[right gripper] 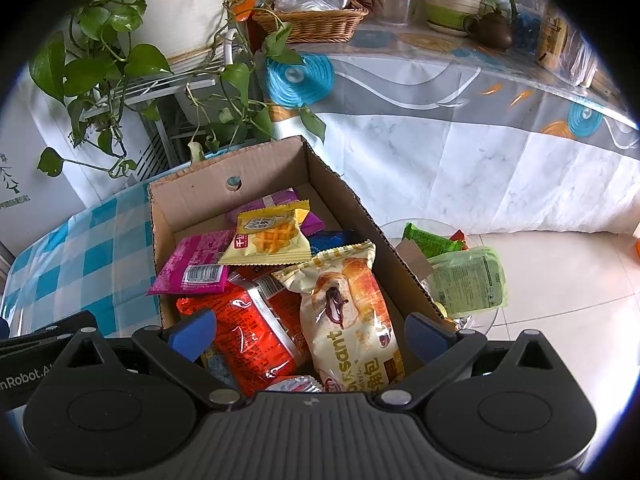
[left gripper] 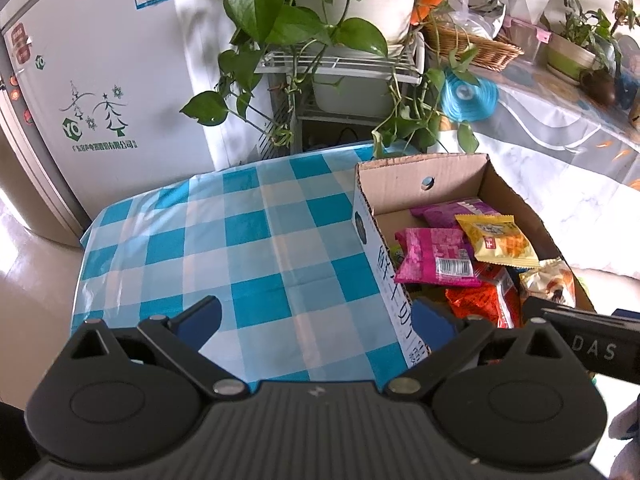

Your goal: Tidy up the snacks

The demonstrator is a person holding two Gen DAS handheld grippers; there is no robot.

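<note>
Checked tabletop (left gripper: 256, 240), cardboard box (right gripper: 344, 200) full; both jaws spread, empty. Right gripper (right gripper: 312, 334): pinch croissant pack (right gripper: 352, 300) mid-body, lift straight.

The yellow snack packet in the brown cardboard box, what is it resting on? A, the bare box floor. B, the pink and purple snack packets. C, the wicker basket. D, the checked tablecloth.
B: the yellow snack packet lies on top of the pink snack packet and the purple snack packet, inside the brown cardboard box.
</note>
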